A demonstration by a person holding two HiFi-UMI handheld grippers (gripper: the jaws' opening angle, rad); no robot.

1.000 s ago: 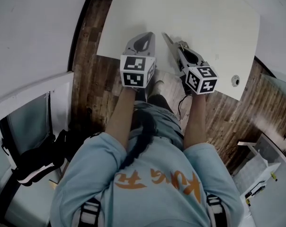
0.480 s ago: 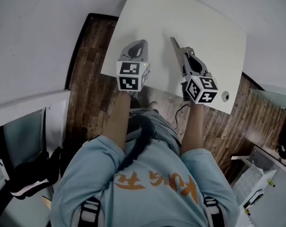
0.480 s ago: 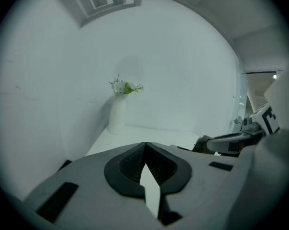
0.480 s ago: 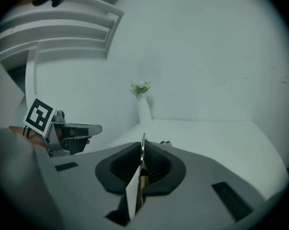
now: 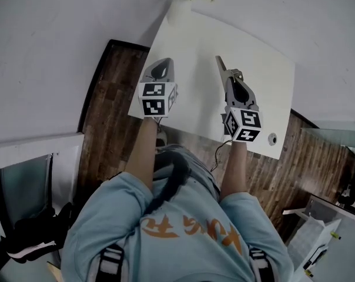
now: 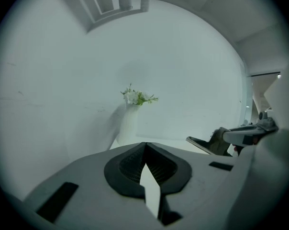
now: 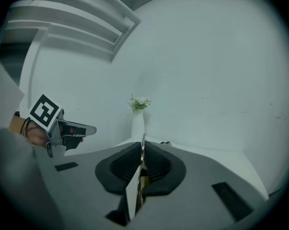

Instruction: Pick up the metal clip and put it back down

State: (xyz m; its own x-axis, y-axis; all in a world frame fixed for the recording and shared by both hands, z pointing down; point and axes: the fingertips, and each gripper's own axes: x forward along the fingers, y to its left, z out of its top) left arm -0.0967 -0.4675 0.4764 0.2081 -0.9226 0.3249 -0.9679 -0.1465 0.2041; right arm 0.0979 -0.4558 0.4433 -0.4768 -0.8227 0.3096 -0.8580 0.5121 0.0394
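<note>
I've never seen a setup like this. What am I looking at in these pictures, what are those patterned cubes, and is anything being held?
A person at a white table holds two gripper tools; the patterned cubes are part of them. One picture comes from a camera on the person's head, looking down. The other two come from cameras riding on the grippers, looking along their jaws. The left gripper is shut and empty. The right gripper is shut on a thin metal clip. At the table's far end stands a white vase of flowers.
</note>
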